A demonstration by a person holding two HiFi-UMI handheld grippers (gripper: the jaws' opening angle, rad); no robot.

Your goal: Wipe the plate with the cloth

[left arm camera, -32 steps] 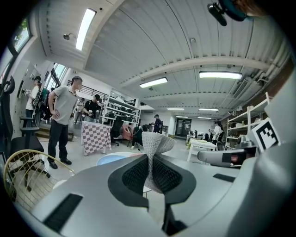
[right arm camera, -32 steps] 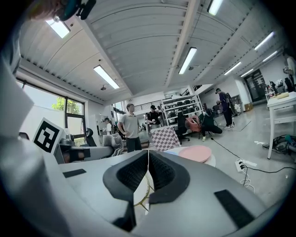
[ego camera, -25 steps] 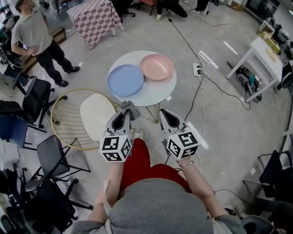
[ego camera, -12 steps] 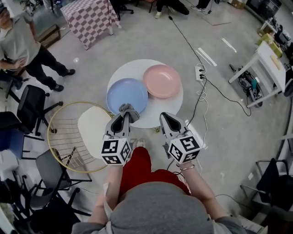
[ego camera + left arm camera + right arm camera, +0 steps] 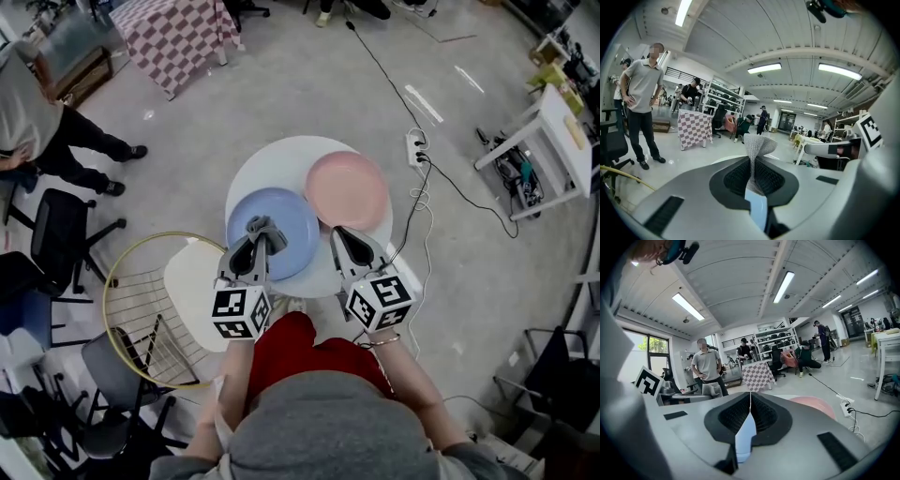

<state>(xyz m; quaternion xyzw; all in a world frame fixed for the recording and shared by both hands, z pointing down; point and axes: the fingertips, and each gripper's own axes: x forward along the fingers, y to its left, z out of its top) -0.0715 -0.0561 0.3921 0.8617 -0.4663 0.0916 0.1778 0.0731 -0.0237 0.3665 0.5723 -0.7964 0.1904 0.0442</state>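
Observation:
A blue plate [image 5: 281, 234] and a pink plate [image 5: 347, 189] lie side by side on a small round white table [image 5: 277, 161]. My left gripper [image 5: 257, 240] is shut on a crumpled grey cloth [image 5: 263, 226], held above the blue plate's near left part. In the left gripper view the cloth [image 5: 758, 146] sticks up from between the closed jaws of the left gripper [image 5: 752, 164]. My right gripper [image 5: 339, 234] is shut with nothing in it, near the pink plate's front edge. From the right gripper [image 5: 750, 398], the pink plate [image 5: 813, 405] shows just ahead.
A round yellow wire frame with a white pad [image 5: 155, 300] stands left of the table. A power strip [image 5: 415, 145] and its cables lie on the floor to the right. Office chairs [image 5: 56, 234] and a standing person [image 5: 37, 122] are at the left.
The table and plates have come closer. Both grippers now reach over the table's near edge, the left one with the cloth above the blue plate. The standing person has shifted left.

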